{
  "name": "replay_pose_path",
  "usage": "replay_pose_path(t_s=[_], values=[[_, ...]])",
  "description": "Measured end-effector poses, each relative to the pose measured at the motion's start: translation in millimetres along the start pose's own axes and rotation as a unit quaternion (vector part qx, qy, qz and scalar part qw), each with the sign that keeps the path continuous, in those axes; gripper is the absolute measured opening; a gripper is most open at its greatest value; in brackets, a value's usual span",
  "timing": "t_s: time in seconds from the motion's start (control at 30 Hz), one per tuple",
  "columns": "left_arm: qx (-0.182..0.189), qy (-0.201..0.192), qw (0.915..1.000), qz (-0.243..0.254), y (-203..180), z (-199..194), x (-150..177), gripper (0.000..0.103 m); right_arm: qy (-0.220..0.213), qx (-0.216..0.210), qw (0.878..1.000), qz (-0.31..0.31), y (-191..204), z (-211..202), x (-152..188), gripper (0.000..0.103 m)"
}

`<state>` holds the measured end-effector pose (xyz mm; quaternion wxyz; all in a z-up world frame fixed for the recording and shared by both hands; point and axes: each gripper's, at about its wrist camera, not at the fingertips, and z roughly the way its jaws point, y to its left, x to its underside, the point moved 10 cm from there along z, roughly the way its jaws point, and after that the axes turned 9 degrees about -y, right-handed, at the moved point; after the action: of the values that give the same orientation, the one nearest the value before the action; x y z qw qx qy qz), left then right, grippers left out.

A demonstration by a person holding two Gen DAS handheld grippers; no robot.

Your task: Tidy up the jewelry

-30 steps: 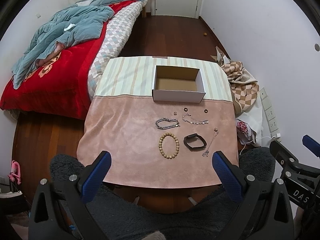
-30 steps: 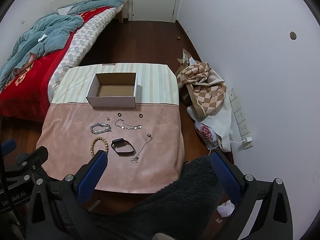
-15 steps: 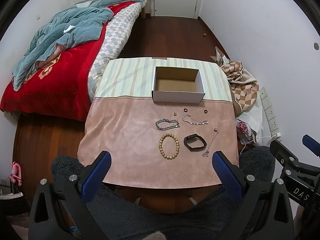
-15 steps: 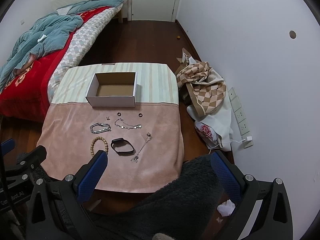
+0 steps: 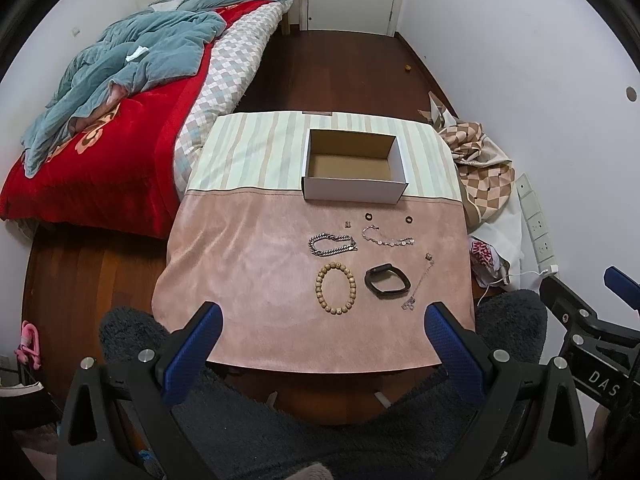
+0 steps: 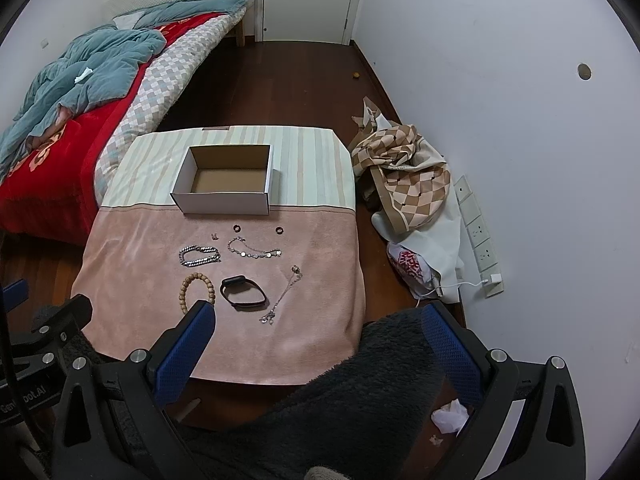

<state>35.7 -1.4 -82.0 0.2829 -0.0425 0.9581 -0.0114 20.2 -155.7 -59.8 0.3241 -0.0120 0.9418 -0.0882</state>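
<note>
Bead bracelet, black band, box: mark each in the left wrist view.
bead bracelet [image 5: 319, 285]: left wrist view, on the beads of its left arc.
black band [image 5: 380, 271]: left wrist view, on its thick top.
box [image 5: 351, 192]: left wrist view, on its white front wall.

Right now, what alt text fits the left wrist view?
An open left hand-held gripper hovers before a cloth-covered table where jewelry lies in front of an empty cardboard box: a wooden bead bracelet, a black band and a silver chain bracelet. A bed stands left.
</note>
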Motion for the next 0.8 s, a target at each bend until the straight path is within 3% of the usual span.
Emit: replay_pose_path(t_s=[0.8], values=[[0.002,-0.004,1.0000,-0.001,-2.3,-4.1,-0.2,0.103,-0.005,-0.001,1.000,0.000,-4.7,-5.4,-1.8,0.103]])
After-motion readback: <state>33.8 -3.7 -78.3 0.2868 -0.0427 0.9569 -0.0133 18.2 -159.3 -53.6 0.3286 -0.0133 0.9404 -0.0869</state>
